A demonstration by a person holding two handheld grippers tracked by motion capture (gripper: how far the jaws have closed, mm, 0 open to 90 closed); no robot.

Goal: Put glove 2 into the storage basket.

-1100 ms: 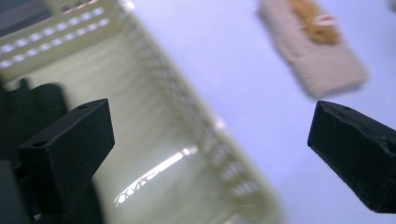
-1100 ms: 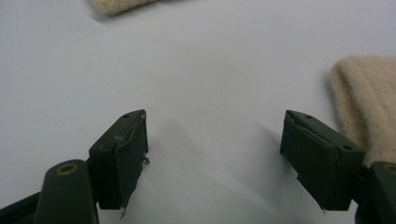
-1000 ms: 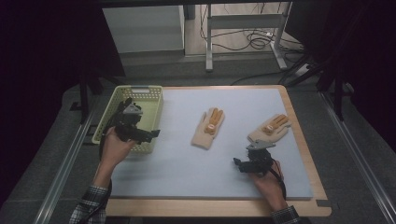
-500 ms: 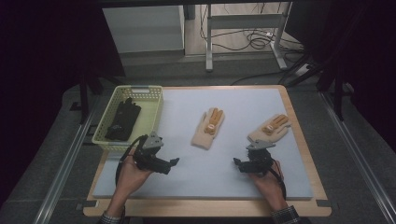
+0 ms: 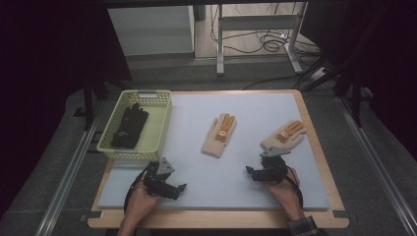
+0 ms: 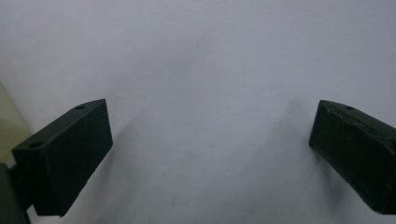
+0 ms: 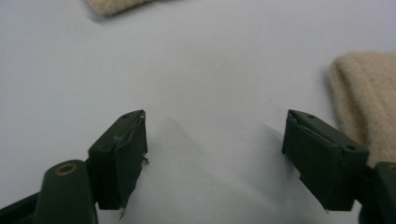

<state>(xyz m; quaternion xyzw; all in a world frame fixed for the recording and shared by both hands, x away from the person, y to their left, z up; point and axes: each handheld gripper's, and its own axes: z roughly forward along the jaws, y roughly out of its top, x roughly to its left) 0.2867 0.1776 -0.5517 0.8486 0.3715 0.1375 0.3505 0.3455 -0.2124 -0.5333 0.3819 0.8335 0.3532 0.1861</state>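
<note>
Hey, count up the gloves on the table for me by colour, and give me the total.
Beige gloves with orange fingers: 2, one in the middle of the mat and one further right
Black gloves: 1, in the yellow-green basket
Total: 3 gloves

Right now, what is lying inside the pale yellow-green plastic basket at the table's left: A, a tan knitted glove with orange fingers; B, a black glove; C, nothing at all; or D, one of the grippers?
B: a black glove lies inside the pale yellow-green plastic basket, while both tan knitted gloves lie out on the mat.
</note>
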